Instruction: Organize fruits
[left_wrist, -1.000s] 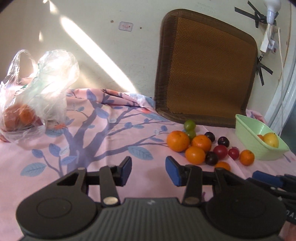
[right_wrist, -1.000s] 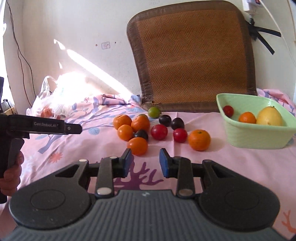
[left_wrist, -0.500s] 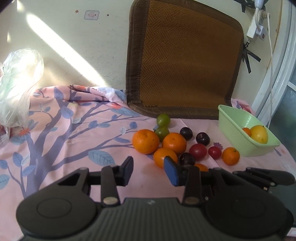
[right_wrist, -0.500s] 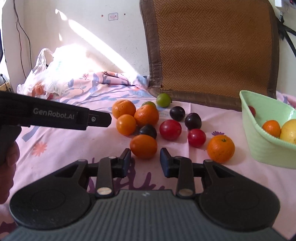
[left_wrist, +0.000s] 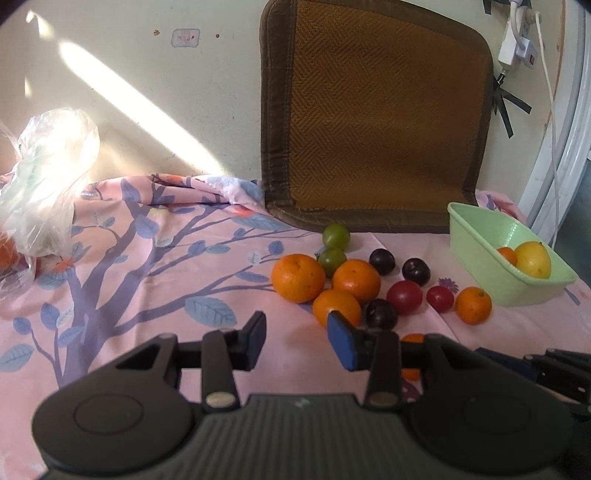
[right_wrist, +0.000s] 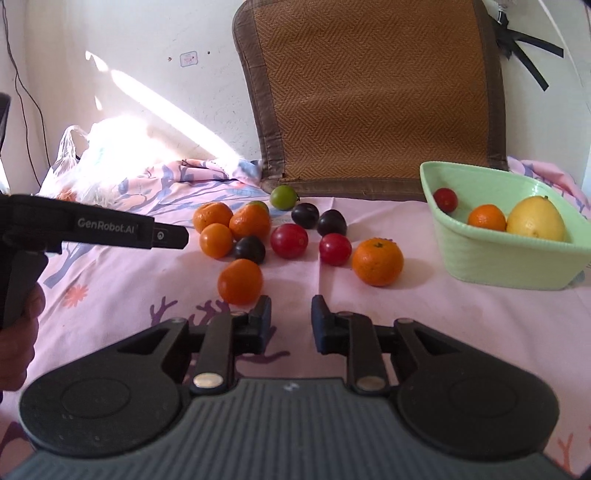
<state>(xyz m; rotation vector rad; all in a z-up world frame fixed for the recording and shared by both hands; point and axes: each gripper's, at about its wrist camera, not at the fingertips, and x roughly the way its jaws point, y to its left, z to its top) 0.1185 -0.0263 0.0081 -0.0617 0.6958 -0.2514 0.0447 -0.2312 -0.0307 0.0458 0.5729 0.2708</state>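
Several oranges (left_wrist: 297, 277), dark plums (left_wrist: 416, 271), red fruits (left_wrist: 404, 297) and two green fruits (left_wrist: 335, 236) lie in a cluster on the pink cloth. A green basket (right_wrist: 498, 254) at the right holds a lemon (right_wrist: 535, 223), a small orange (right_wrist: 486, 218) and a red fruit (right_wrist: 445, 199). My left gripper (left_wrist: 296, 341) is open and empty, just short of the cluster. My right gripper (right_wrist: 290, 319) is open and empty, with one orange (right_wrist: 240, 281) just ahead to its left and another orange (right_wrist: 377, 261) ahead to its right.
A brown woven mat (left_wrist: 376, 122) leans against the wall behind the fruit. A clear plastic bag (left_wrist: 44, 184) with fruit inside sits at the far left. The left gripper's body (right_wrist: 92, 230) reaches in from the left in the right wrist view.
Both grippers have moved forward toward the fruit cluster. The left wrist view swung right, away from the bag. Both stay open and empty.
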